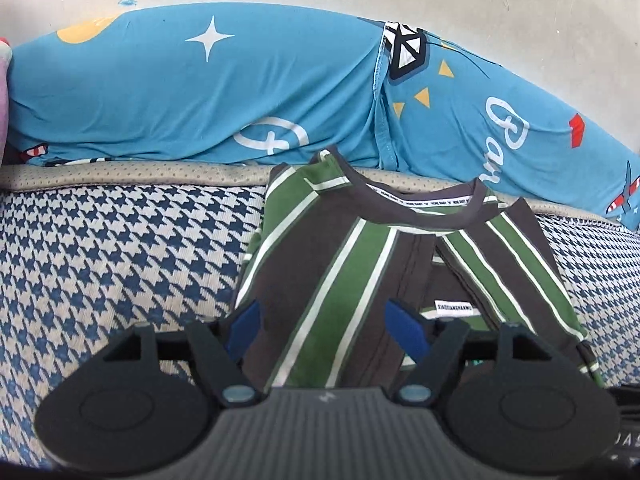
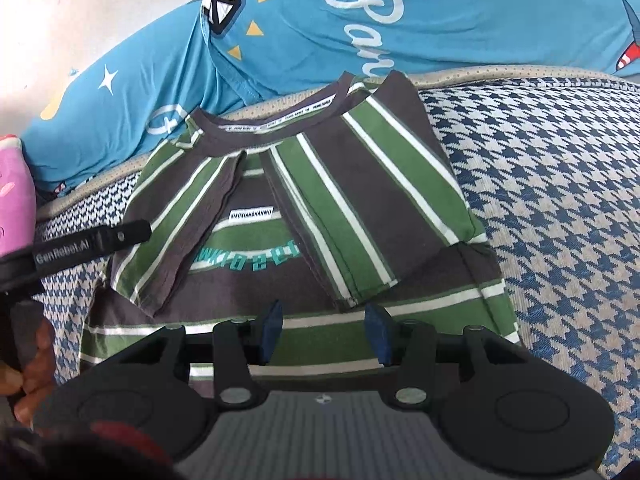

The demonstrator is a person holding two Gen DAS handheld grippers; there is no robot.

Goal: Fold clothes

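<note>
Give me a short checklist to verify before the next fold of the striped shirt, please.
1. Both sleeves of the striped shirt folded inward: ok.
2. Left gripper open, nothing pinched: ok.
3. Right gripper open over the lower hem: ok.
4. Shirt lying flat on the houndstooth cover: ok.
5. Collar clear of the blue bedding: ok.
6. Hem edge nearest the person free of wrinkles: cannot tell, hidden by the gripper.

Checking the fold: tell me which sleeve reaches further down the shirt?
The sleeve on the right of the right wrist view; the other sleeve ends higher.
</note>
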